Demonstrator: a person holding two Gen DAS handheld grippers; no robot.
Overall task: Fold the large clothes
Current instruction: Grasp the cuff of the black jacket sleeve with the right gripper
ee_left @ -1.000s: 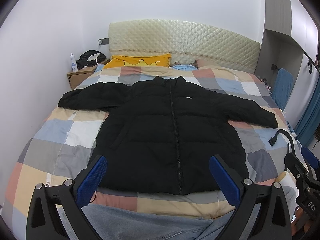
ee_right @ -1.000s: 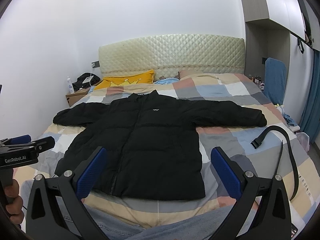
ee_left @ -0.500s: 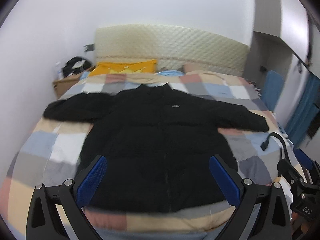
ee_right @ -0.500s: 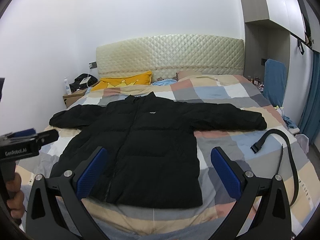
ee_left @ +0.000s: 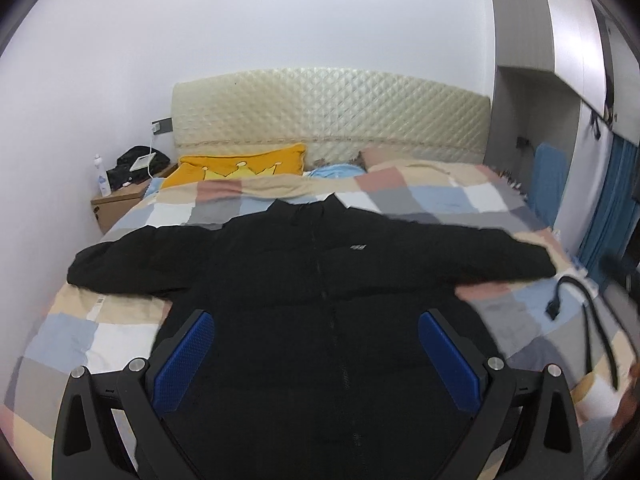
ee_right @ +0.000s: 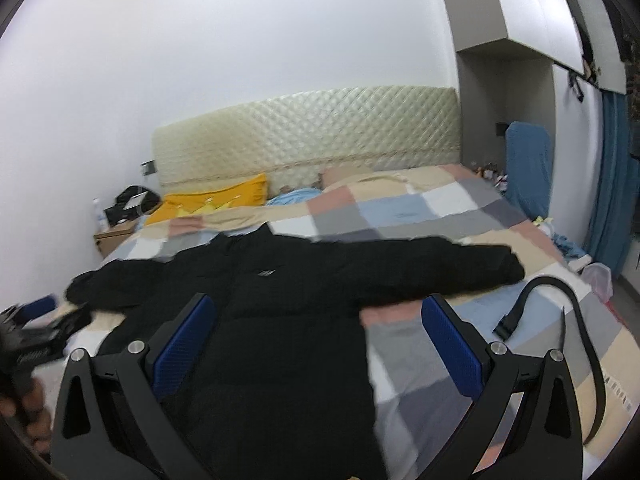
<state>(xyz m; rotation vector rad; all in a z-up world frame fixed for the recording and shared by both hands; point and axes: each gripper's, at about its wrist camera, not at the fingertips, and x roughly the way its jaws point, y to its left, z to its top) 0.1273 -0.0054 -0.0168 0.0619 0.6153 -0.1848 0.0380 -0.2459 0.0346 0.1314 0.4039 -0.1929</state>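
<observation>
Lying spread flat on checkered bed (ee_left: 120, 332), black jacket (ee_left: 320, 280), sleeves out.

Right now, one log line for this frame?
stage: approach | jacket: flat on bed, sleeves spread, unfolded | left tongs: open, empty | right tongs: open, empty

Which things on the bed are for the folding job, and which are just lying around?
For the job:
- black puffer jacket, spread flat
- left gripper, fingers open
- right gripper, fingers open

Just lying about:
- black strap
- yellow crown pillow
- white bottle on the nightstand
</observation>
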